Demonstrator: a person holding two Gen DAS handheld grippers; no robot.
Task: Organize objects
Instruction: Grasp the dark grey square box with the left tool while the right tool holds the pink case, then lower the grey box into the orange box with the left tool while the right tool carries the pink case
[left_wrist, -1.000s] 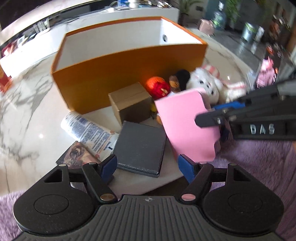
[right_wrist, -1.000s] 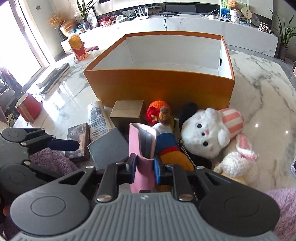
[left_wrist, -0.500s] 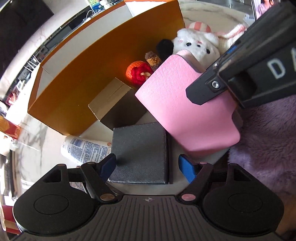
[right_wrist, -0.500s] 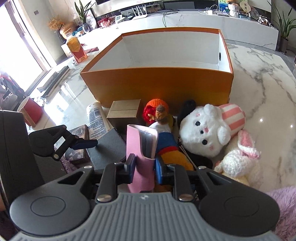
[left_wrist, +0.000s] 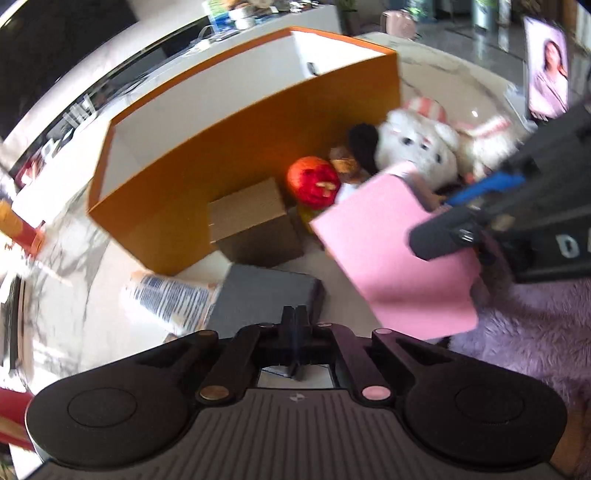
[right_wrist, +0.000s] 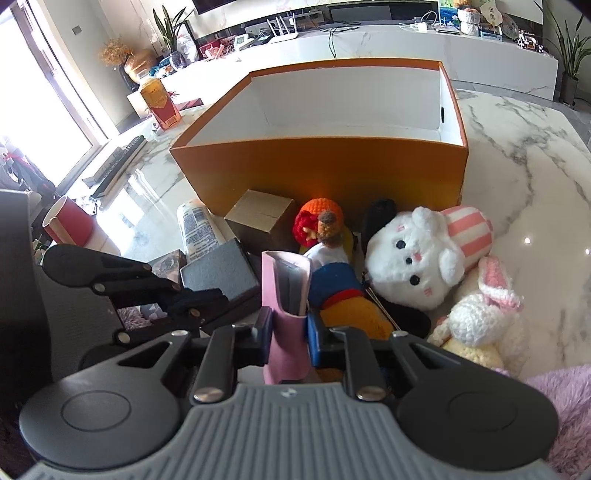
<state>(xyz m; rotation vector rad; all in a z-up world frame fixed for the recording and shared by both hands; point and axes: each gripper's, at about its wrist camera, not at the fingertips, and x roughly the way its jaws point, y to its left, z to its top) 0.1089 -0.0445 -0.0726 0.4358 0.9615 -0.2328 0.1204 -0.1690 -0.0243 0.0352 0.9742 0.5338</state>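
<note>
Right claw (right_wrist: 289, 332) clamps pink case (right_wrist: 284, 314); orange box (right_wrist: 325, 173) beyond.

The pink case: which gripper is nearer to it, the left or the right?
Right. The right gripper grips the pink case; the left gripper, shut on nothing, is over the grey box beside it.

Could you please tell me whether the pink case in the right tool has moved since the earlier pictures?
No; the pink case sits clamped in the right tool, still below the orange box.
</note>
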